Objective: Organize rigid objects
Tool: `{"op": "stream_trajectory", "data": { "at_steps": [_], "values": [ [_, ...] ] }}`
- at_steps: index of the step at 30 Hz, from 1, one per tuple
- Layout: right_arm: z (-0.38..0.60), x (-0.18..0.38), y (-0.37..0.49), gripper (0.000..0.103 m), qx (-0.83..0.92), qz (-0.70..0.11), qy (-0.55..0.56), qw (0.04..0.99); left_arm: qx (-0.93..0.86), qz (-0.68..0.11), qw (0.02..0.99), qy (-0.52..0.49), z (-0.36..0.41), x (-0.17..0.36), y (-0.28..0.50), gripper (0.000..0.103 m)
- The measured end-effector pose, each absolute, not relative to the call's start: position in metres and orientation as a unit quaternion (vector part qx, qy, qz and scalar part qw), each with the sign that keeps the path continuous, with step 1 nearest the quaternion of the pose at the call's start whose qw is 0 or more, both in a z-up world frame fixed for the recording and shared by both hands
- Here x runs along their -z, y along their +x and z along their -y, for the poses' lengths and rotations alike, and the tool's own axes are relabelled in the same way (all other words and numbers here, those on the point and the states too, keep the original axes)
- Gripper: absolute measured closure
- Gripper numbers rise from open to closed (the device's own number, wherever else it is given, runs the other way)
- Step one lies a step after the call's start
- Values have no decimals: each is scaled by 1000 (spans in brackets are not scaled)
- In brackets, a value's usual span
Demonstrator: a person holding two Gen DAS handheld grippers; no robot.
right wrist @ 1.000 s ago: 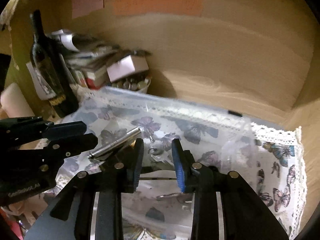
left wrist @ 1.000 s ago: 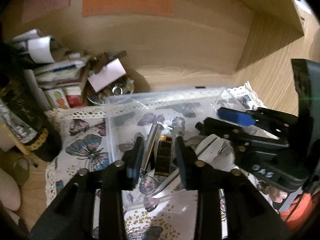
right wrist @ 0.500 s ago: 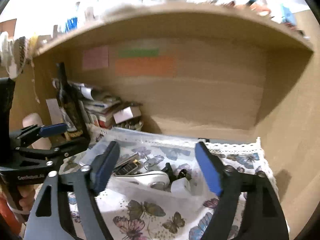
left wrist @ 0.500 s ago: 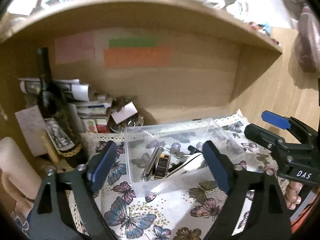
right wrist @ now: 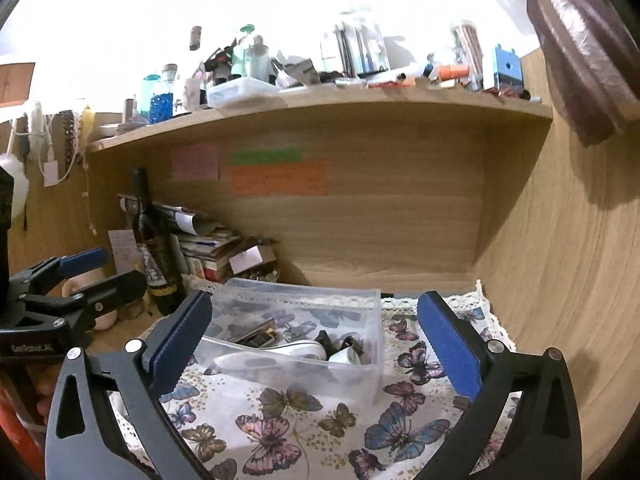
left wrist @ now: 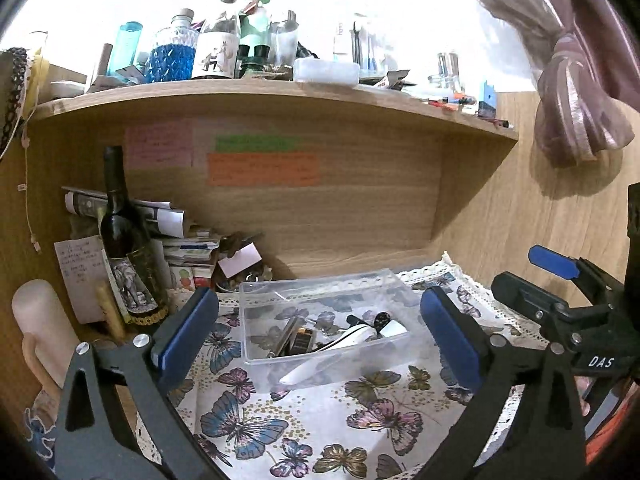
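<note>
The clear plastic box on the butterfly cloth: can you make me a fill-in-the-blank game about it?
1. The clear plastic box sits on a white cloth printed with ____.
2. Both the left tool and the right tool have their fingers wide ____.
3. The dark glass wine bottle stands to the ____ of the box.
4. The paper note under the green strip is coloured ____.

Missing words: butterflies; open; left; orange

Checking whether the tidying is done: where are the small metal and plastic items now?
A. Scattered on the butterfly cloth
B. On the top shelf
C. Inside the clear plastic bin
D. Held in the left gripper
C: the small items lie inside the clear plastic bin, and both grippers are open and hold nothing.
</note>
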State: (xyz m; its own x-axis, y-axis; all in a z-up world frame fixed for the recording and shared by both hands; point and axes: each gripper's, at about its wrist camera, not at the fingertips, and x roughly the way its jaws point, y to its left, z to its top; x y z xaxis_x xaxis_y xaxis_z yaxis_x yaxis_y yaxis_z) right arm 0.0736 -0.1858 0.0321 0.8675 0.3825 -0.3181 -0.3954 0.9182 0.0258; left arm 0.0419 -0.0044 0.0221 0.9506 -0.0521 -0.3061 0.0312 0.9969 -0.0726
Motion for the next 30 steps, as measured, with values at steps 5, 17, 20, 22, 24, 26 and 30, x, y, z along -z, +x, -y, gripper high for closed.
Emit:
{"op": "stream_trajectory", "data": {
  "at_steps": [5,17,20,22,24,26,30],
  "values": [
    [186,-36,64,0,-206,-151,-17,967,20,-151,988,-34,5,-21,39,0],
    [183,-39,61,0,-208,-144,-17,967,19,-147,988,-33,5,-23,39,0],
    [182,-39,61,0,-208,-144,-17,967,19,-147,988,-33,5,-23,39,0],
    [182,-39,60,0,-207,-144,-17,967,18,-147,988,-34,5,-23,39,0],
    [182,-39,60,0,-208,-144,-17,967,20,-148,988,-34,5,-23,39,0],
    [181,-40,61,0,-209,-144,-16,967,20,-148,988,-34,5,-24,39,0],
    [182,-39,61,0,-209,-144,-17,967,22,-149,988,-36,5,-24,40,0]
  ]
}}
